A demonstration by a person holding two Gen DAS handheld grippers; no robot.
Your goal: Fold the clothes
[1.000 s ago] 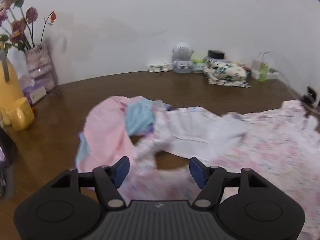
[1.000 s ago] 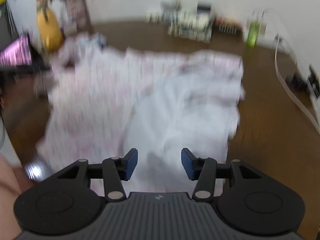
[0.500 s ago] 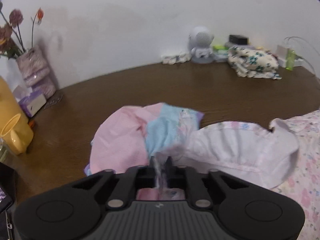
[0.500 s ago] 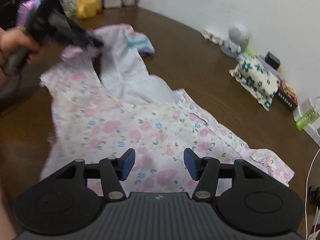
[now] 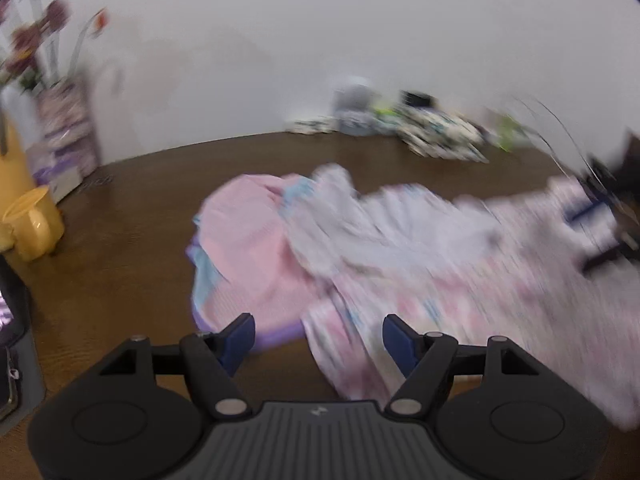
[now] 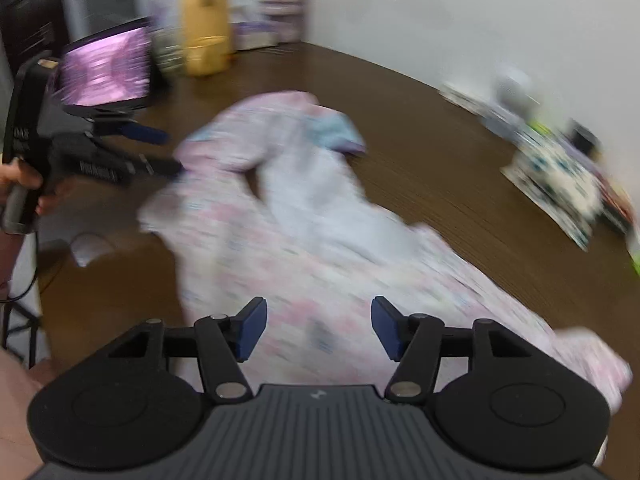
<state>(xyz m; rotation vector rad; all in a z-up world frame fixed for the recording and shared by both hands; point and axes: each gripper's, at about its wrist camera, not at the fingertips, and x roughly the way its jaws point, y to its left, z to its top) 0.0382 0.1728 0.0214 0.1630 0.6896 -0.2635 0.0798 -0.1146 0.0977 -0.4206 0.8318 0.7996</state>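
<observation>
A pink-and-white floral dress (image 5: 500,280) (image 6: 320,280) lies spread on the brown table (image 5: 140,240), its white inner side (image 5: 400,232) turned up near the collar. Beside it sits a pink garment with blue trim (image 5: 248,240) (image 6: 336,128). My left gripper (image 5: 318,336) (image 6: 168,152) hovers at the dress's left edge. Its jaws are opening and nothing is pinched between them. My right gripper (image 6: 318,330) (image 5: 596,232) is low over the dress's other end. Those jaws are also opening, with the cloth lying under them, not gripped. Both views are blurred.
A yellow mug (image 5: 32,228) and a vase of flowers (image 5: 64,128) stand at the far left. A folded floral cloth (image 5: 440,140) and a small white device (image 5: 352,100) line the back wall. A lit screen (image 6: 104,68) stands beyond the left gripper.
Half a second ago the left gripper was shut on a fold of the dress; it has let go and drawn back. The right gripper slid along the dress and widened slightly.
</observation>
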